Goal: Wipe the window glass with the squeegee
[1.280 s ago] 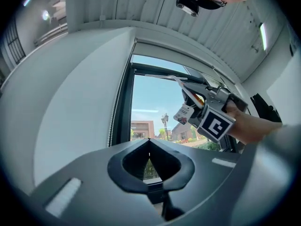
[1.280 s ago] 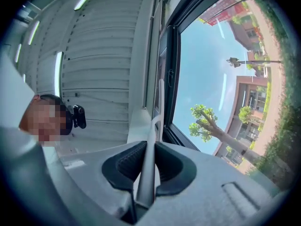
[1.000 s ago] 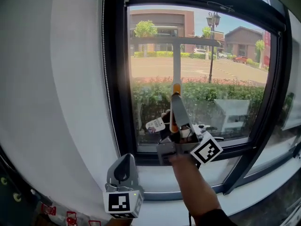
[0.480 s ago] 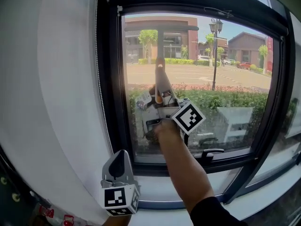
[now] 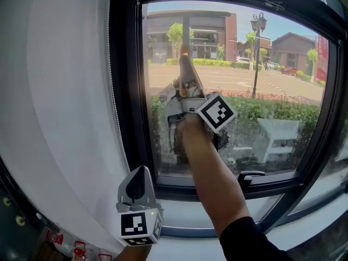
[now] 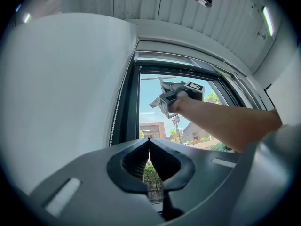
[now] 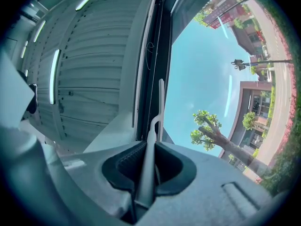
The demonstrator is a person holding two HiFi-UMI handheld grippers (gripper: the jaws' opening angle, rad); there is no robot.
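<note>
At the window, a person's outstretched right arm (image 5: pixel 213 181) holds the right gripper (image 5: pixel 186 94) high against the left part of the window glass (image 5: pixel 277 64). The gripper is pinching the squeegee (image 7: pixel 145 175) by its handle. In the right gripper view the grey handle runs up between the two jaws, and the thin blade stands edge-on just beside the dark window frame (image 5: pixel 128 91), near the top of the pane.

The left gripper (image 5: pixel 140 179) hangs low by the sill, well apart from the work. Its jaws are pressed together on nothing.

The step in hand appears to be the start of a stroke from the upper left corner of the glass. To do it well, the blade's full edge probably needs to lie flat on the pane, tucked close to the frame so no strip is missed. It would then travel in one straight pass under even pressure. The pinch on the smooth handle looks narrow, so a twist of the wrist could roll the blade off the glass and leave streaks.

The bead chain (image 5: pixel 115 97) of the white blind (image 5: pixel 65 91) hangs just beside the frame, and a window handle (image 5: pixel 250 174) sits at the bottom edge. Both are worth steering clear of. Whether the glass is wet cannot be told.
</note>
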